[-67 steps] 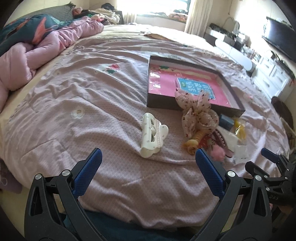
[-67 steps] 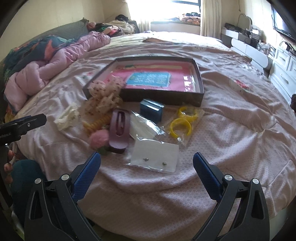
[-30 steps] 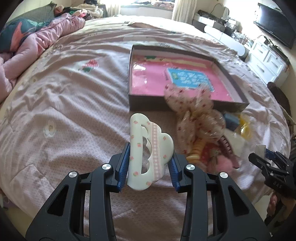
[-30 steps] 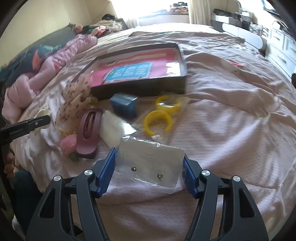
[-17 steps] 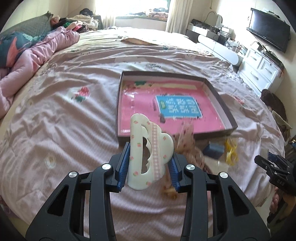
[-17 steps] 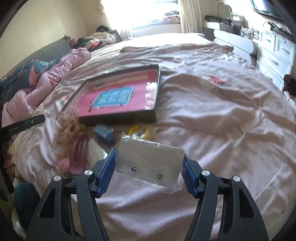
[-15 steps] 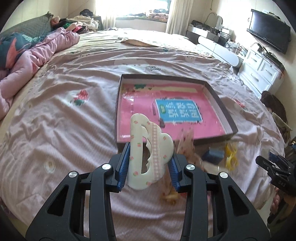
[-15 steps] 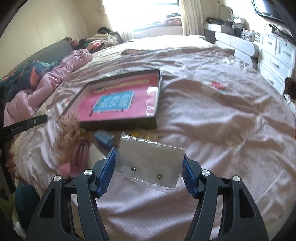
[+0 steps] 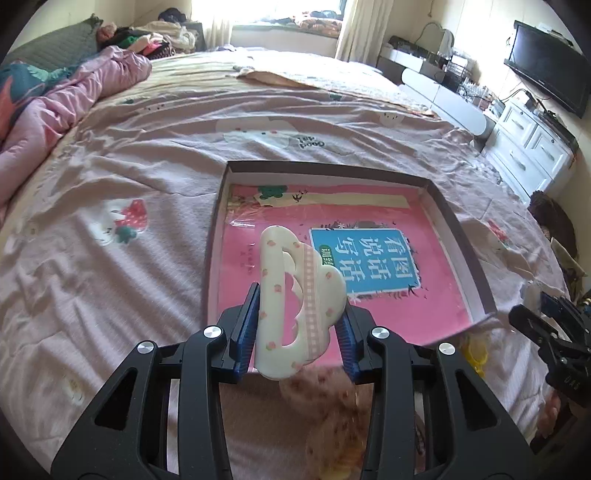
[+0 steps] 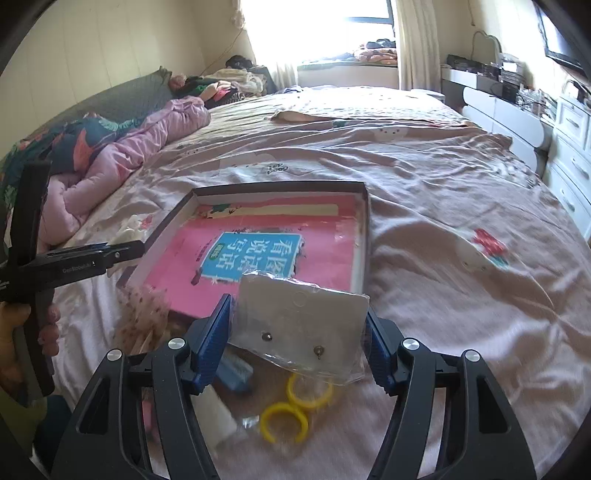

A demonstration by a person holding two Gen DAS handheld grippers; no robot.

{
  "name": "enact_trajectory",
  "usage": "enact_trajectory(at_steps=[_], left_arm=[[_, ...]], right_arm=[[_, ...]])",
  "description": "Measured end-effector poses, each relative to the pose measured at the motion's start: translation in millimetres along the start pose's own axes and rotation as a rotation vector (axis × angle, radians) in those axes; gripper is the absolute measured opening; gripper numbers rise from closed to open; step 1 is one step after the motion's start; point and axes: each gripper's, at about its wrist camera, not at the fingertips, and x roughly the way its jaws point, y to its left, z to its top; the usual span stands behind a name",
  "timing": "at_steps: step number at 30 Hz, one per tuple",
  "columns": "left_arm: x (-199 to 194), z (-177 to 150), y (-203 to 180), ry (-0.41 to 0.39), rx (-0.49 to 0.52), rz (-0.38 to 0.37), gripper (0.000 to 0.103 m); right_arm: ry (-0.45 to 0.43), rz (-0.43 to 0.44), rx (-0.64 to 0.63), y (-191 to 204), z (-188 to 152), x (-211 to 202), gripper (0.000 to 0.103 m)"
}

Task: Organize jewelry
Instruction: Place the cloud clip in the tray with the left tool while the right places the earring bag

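Both loads lifted toward tray (image 9: 466, 236): left gripper (image 9: 298, 330) clamps stiff, slick hair claw (image 9: 295, 302) flank-on; right gripper (image 10: 297, 341) pinches limp bagged earring card (image 10: 301, 314) edgewise.

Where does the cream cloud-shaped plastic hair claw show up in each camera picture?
Left wrist view: cream cloud-shaped plastic hair claw, low centre, clamped in the left gripper.
Right wrist view: only a pale sliver at the left edge, beyond the left gripper's tip.
Shared landmark: dark shallow box with pink book.

Blown-out window (image 10: 317, 29) backlight, fisheye-bent edges, blurred near clutter.
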Motion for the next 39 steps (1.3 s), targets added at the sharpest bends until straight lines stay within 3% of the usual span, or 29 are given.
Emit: enact_trajectory(at_steps=[18, 22, 31, 39], left_arm=[[50.8, 5.6, 10.1, 0.073, 0.006, 0.013, 0.031], [46.5, 4.7, 12.8, 0.061, 0.006, 0.020, 0.052], [26.4, -3.7, 18.2, 0.035, -0.015, 0.024, 0.060], [0.8, -12.1, 22.1, -0.006, -0.041, 0.034, 0.068]], right_arm=[[0.133, -0.001, -0.074, 16.6, 15.4, 86.9, 0.063], [0.146, -0.006, -0.080, 17.7, 12.7, 91.8, 0.063], [0.154, -0.018, -0.080, 19.2, 7.8, 90.7, 0.074], [0.103, -0.016, -0.052, 16.4, 6.8, 60.5, 0.086]])
